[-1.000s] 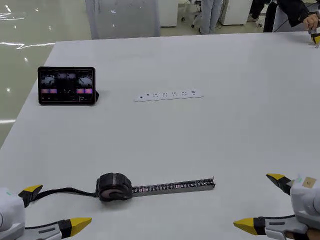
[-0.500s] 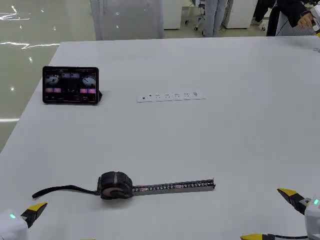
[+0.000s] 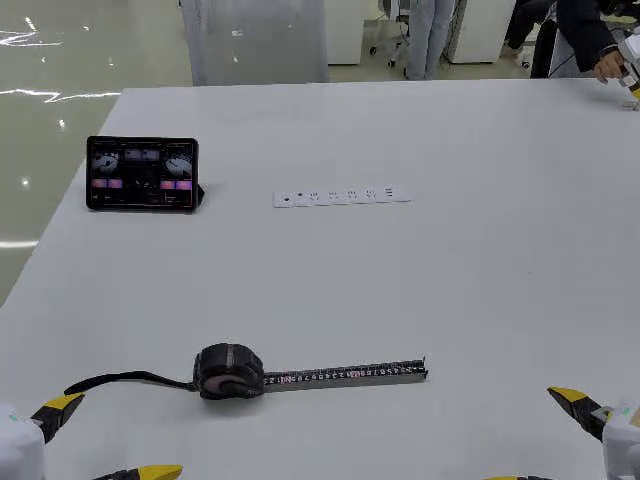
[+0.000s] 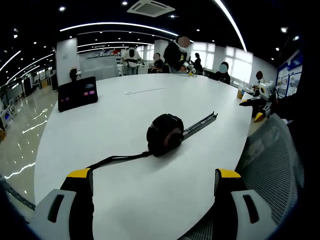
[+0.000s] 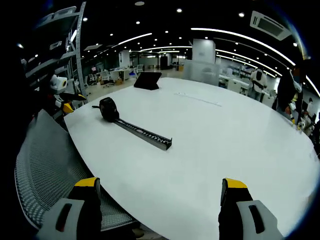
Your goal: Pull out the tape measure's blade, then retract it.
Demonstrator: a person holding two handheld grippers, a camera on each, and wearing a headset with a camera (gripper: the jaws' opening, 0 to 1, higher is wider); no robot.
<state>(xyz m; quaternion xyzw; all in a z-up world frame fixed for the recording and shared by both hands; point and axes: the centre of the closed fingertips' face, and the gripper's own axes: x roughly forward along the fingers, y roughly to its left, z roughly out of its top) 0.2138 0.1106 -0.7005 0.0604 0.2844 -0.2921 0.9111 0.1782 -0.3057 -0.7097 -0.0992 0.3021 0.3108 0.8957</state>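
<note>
Blade (image 3: pixel 345 375) lies extended on table (image 3: pixel 450 280); 2 gripper views reveal grey mesh (image 5: pixel 45 165).

Legible text, brands, numbers, signs: none can be read.

1. Blade (image 3: pixel 345 375) of the tape measure (image 3: pixel 229 372), drawn out to the right of the case. It carries a printed scale of fine graduations and small numerals, a few reddish near the case, all too small to read.
2. Tablet (image 3: pixel 142 173), well beyond the case and to its left. The lit screen shows two dial graphics and pink blocks, with no lettering clear enough to read.
3. Power strip (image 3: pixel 342 196), well beyond the case. Small dark marks sit beside the sockets and are unreadable.
</note>
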